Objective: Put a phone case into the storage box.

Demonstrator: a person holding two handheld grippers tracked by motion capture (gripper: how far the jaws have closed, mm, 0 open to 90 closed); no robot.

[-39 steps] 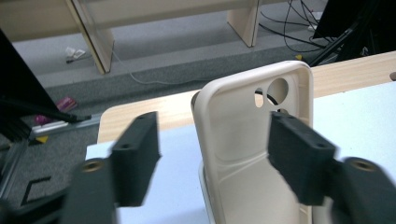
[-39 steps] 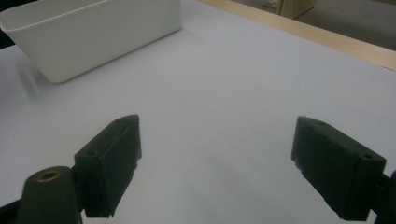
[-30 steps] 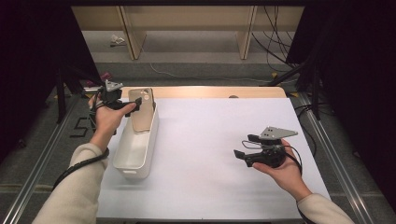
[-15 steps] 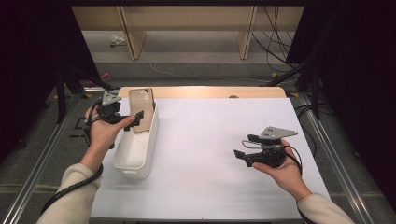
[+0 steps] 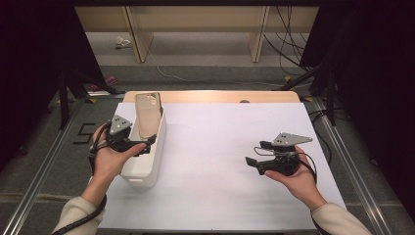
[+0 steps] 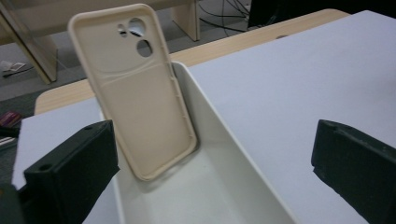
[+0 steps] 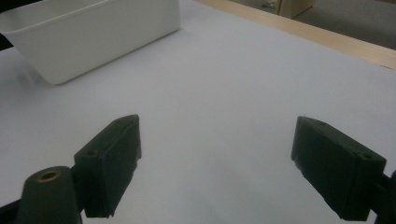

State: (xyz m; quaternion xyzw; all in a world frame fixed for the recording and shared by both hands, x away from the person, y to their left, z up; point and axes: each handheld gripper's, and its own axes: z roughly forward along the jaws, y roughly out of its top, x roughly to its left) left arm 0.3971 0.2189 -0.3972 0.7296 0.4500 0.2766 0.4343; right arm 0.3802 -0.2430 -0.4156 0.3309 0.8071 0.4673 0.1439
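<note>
High view: phone case (image 5: 148,114) leaning upright in bin (image 5: 147,166).

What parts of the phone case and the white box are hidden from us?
- Phone case outer back: left gripper view, it faces away.
- White bin floor: high view, its wall and the left gripper cover it.
- Bin's near end: left gripper view, cut off by the bottom edge.
- Bin's inside: right gripper view, its wall blocks it.

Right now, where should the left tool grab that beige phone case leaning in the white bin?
Probably the top edge of the beige soft phone case, near the camera cut-outs, which stands clear above the rim of the white plastic bin. Come from above, jaws across its thin faces: the lower end sits inside the bin, hemmed by the walls. The left tool is open nearby.
</note>
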